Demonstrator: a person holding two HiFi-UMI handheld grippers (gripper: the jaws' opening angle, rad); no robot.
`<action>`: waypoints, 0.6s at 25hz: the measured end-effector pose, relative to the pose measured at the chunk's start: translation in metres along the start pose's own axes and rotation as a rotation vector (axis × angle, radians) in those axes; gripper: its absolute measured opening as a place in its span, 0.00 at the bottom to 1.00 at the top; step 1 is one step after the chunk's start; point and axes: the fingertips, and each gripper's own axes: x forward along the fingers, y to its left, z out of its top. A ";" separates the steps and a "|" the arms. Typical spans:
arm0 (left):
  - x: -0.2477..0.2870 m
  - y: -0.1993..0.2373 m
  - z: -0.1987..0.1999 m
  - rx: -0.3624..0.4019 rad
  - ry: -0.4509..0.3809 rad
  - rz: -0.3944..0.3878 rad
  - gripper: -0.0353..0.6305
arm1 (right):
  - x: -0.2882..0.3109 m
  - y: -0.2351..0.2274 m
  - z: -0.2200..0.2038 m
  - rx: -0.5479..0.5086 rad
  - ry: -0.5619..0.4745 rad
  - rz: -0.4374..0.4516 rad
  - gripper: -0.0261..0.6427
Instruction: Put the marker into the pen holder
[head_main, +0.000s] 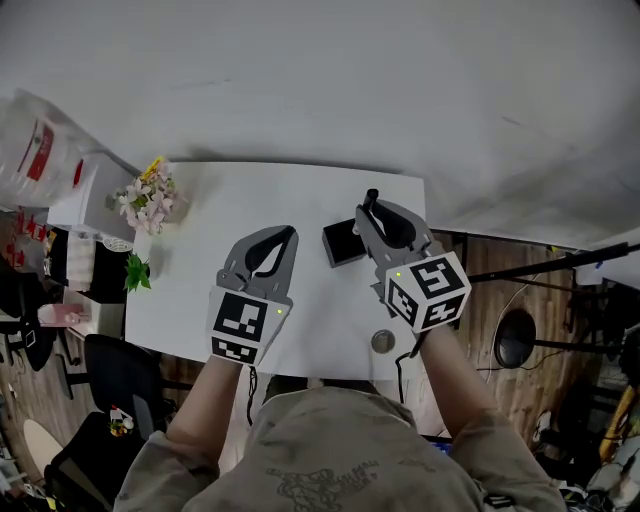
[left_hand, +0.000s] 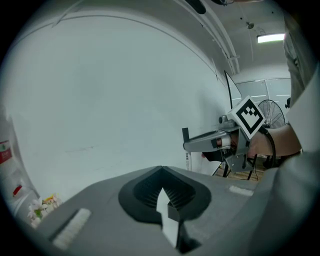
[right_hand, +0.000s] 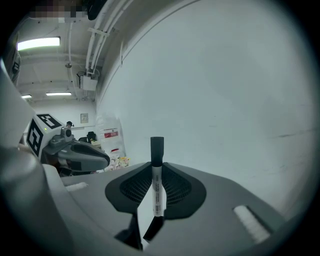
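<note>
The right gripper (right_hand: 157, 166), with ribbed black pads (right_hand: 178, 188), pinches a cylindrical white, black-capped marker (right_hand: 157, 192), print unreadable; the left gripper (left_hand: 161, 170) is pressed together.

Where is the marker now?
The marker stands upright, pinched between the jaws of the right gripper, as the right gripper view shows. In the head view it is at the right of the table, beside the black pen holder.

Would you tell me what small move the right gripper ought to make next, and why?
Probably slide the right gripper sideways toward the black pen holder until the marker hangs over it. The jaws are clamped on the upright marker, and the holder sits just beside the jaw tips, so only that short shift seems needed before lowering.
</note>
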 end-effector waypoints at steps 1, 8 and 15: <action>0.002 0.001 -0.003 -0.004 0.005 0.000 0.06 | 0.005 -0.002 -0.005 0.004 0.009 0.000 0.18; 0.018 0.004 -0.036 -0.035 0.073 -0.023 0.06 | 0.037 -0.016 -0.060 0.048 0.115 -0.010 0.18; 0.028 0.001 -0.076 -0.069 0.149 -0.059 0.06 | 0.058 -0.017 -0.119 0.084 0.227 -0.013 0.18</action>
